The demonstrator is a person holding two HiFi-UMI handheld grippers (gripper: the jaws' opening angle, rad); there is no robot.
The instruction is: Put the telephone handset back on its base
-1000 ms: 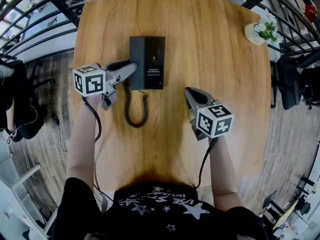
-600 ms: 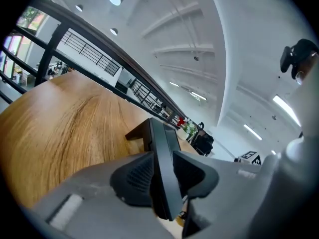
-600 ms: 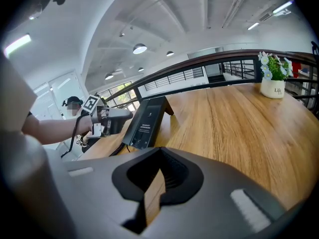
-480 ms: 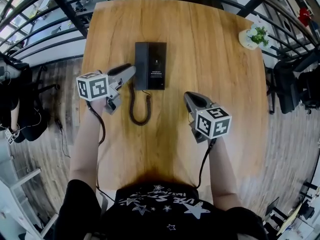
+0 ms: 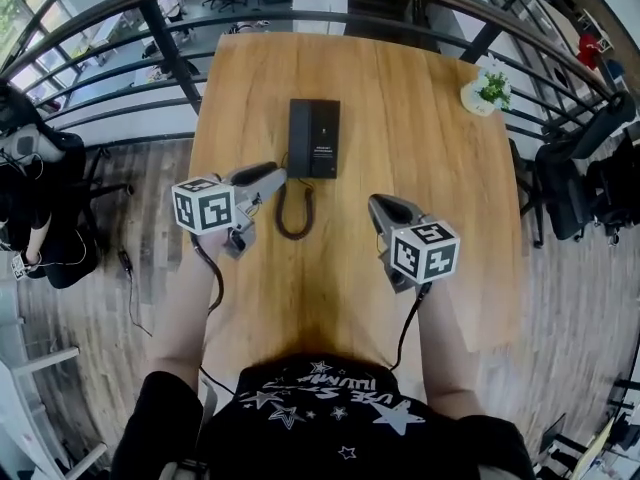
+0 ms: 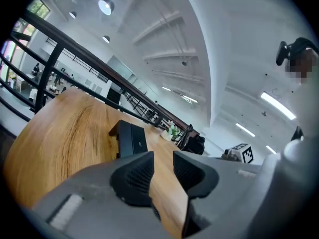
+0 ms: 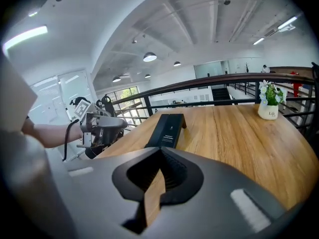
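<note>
Head view steeply down, gripper views low along table (image 5: 430, 168), sharing telephone (image 5: 314, 138)

Grey on left gripper (image 5: 275, 175) and right gripper (image 5: 378, 206); black ribbed pads (image 6: 137, 176); black-and-white square markers on cubes (image 5: 203, 205). Ahead of left gripper, black phone (image 5: 314, 138) and black coiled cord (image 5: 295, 213). Beneath both, warm brown table (image 5: 420, 168) with darker grain streaks. Far right of right gripper, green plant (image 5: 491, 86), white pot (image 5: 476, 100).
</note>
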